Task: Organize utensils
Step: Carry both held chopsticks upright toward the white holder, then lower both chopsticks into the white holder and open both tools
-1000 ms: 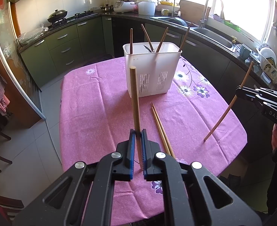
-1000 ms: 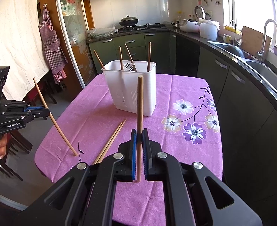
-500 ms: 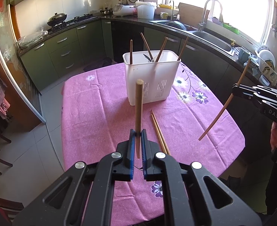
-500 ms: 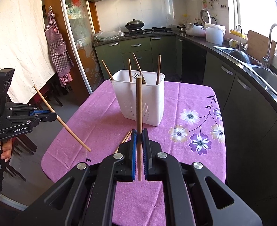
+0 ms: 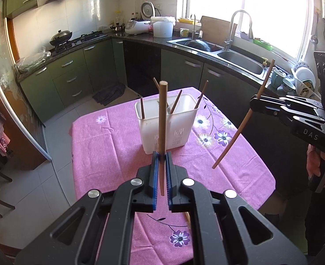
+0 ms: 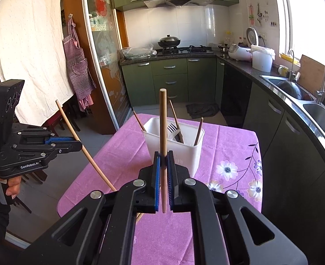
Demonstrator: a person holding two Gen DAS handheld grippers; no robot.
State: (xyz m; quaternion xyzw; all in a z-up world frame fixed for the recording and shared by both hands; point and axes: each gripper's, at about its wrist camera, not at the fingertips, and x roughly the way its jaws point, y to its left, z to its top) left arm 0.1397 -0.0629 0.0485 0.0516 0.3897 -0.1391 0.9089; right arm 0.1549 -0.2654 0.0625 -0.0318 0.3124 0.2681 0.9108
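**A:** Left gripper (image 5: 161,154) first. Jaws open or shut?

**B:** Clenched tight, blue pads on both sides of the left chopstick (image 5: 162,119). Only a thin gap, filled by the stick. Gripped near the low end, with the long part poking straight up.

**A:** And the right gripper (image 6: 163,155)?

**B:** Same thing. Jaws squeezed on the right chopstick (image 6: 163,121), also near its low end. Seen from the left camera, tilted, with the low tip up in the air over the bench (image 5: 109,145). Not touching the pink cloth (image 5: 91,161).

**A:** Where's the white basket (image 5: 184,130)?

**B:** On the cloth, in the middle of the bench, past both grippers. Well apart from both held sticks. More chopsticks (image 5: 142,109) standing inside already, leaning on the walls. A fork (image 6: 172,128) in there too.

**A:** Anything left lying down?

**B:** Yes, a loose chopstick (image 5: 187,218) flat on the cloth, mostly hidden behind the jaws. Can't tell how many.

**A:** Any words to read?

**B:** "DAS" in pale letters on the side of the right gripper. "GenRobot.AI" in white on the side of the left one. Some small writing on the range hood, too tiny to read.
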